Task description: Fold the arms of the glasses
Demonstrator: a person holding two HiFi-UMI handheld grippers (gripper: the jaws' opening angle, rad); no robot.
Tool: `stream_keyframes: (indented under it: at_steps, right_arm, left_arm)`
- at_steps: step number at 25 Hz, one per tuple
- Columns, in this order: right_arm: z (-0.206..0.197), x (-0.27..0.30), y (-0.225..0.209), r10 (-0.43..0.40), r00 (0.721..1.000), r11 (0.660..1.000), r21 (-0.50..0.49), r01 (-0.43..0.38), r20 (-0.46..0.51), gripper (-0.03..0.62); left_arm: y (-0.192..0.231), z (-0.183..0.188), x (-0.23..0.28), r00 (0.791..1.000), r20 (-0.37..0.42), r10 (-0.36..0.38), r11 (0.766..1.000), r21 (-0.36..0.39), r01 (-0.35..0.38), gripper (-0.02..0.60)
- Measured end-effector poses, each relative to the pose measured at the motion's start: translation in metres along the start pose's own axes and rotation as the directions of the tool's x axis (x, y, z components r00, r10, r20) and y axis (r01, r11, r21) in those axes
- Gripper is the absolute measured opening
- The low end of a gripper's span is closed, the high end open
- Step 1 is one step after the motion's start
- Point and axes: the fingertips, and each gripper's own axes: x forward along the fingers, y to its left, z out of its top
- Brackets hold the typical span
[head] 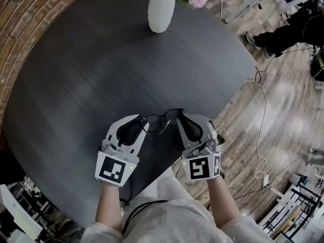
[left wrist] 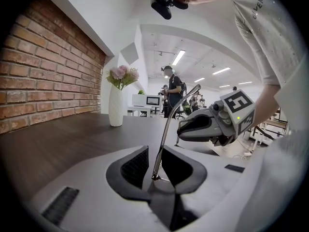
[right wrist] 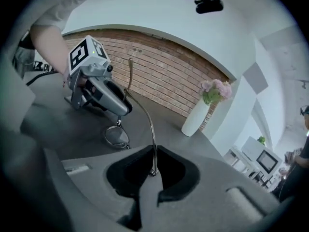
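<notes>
Thin metal-framed glasses (head: 163, 119) hang between my two grippers, just above the dark round table (head: 101, 75) near its front edge. My left gripper (head: 143, 123) is shut on one thin arm (left wrist: 166, 129), which rises from the pads up to the right. My right gripper (head: 181, 118) is shut on the other arm (right wrist: 147, 120), a curved wire that runs up and left from the pads. In the right gripper view one lens (right wrist: 117, 137) hangs below the left gripper (right wrist: 96, 91). The left gripper view shows the right gripper (left wrist: 212, 124) close ahead.
A white vase (head: 161, 11) with pink flowers stands at the table's far edge. A brick floor lies to the left, and to the right is wood floor with a white cable (head: 260, 115). A person (head: 283, 32) sits at the top right.
</notes>
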Motion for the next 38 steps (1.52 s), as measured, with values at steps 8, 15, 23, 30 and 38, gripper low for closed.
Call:
stream_keyframes:
  at_steps: [8, 15, 23, 30, 38]
  right_arm:
    - [0.000, 0.009, 0.019, 0.045, 0.998, 0.968, -0.244, -0.057, -0.053, 0.023]
    - [-0.001, 0.014, 0.029, 0.062, 0.995, 0.928, -0.362, -0.086, -0.077, 0.023]
    - [-0.003, 0.019, 0.040, 0.088, 0.990, 0.889, -0.440, -0.128, -0.109, 0.025]
    - [-0.002, 0.019, 0.041, 0.097, 0.991, 0.905, -0.405, -0.128, -0.095, 0.026]
    - [0.004, 0.013, 0.044, 0.139, 0.989, 0.957, -0.251, -0.147, -0.046, 0.093]
  left_arm:
    - [-0.004, 0.001, -0.004, 1.000, 0.011, -0.001, 1.000, -0.012, 0.001, 0.080]
    - [-0.006, -0.001, -0.010, 1.000, 0.008, -0.010, 1.000, 0.012, 0.010, 0.080]
    - [-0.005, 0.000, -0.012, 1.000, 0.020, -0.013, 1.000, 0.003, 0.013, 0.080]
    - [-0.008, -0.001, -0.015, 0.999, 0.024, -0.032, 0.999, 0.006, 0.031, 0.080]
    - [-0.010, -0.004, -0.025, 0.999, 0.014, -0.043, 0.999, 0.024, 0.043, 0.080]
